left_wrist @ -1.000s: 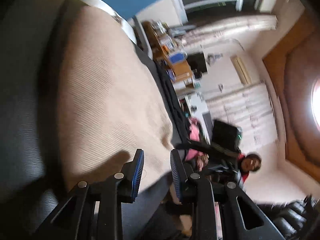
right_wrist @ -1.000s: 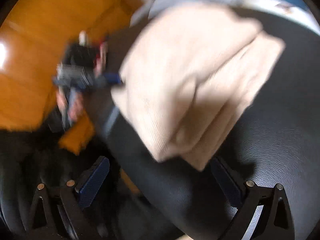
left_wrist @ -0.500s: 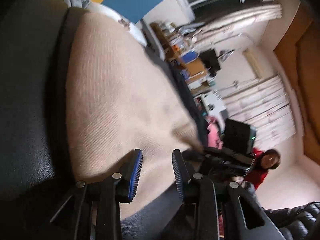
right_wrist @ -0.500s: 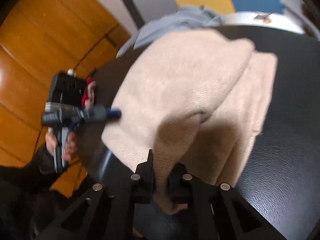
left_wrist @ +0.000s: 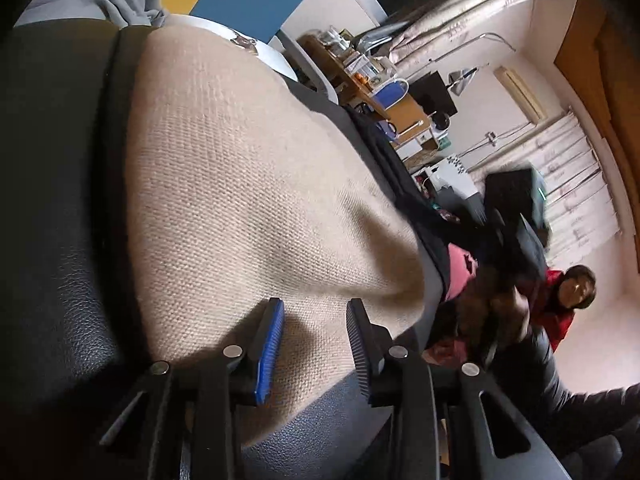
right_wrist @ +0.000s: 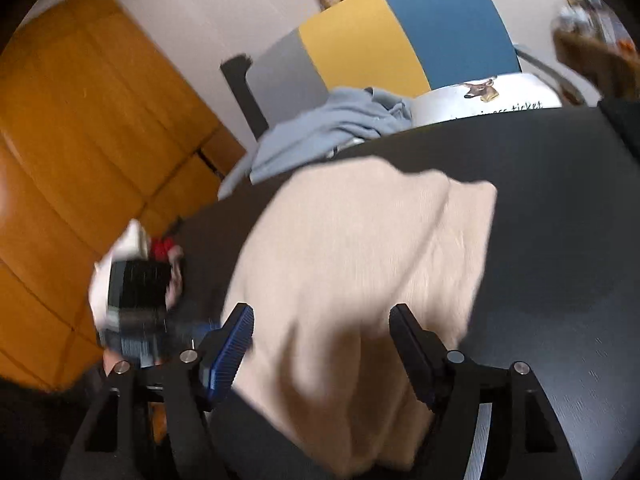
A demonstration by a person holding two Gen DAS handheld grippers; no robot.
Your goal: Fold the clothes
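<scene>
A beige knit garment [left_wrist: 240, 184] lies folded on a black leather-like table [left_wrist: 52, 240]. It also shows in the right wrist view [right_wrist: 352, 248], blurred. My left gripper [left_wrist: 314, 312] is open, its blue-padded fingers [left_wrist: 270, 344] straddling the garment's near edge without pinching it. My right gripper [right_wrist: 322, 320] is open wide, fingers on either side of the garment's near fold. The other hand-held gripper [right_wrist: 132, 304] shows blurred at the left in the right wrist view.
A grey-blue garment [right_wrist: 332, 128] and a white printed shirt [right_wrist: 488, 96] lie at the table's far edge [right_wrist: 520, 120]. A grey, yellow and blue chair back [right_wrist: 392, 32] stands behind. A wooden wall [right_wrist: 80, 140] is at the left. A person in red [left_wrist: 568, 300] sits beyond the table.
My right gripper was shut on the garment's fold half a second ago and has opened wide, letting the fold drop. My left gripper has stayed open and moved closer over the garment's edge.
</scene>
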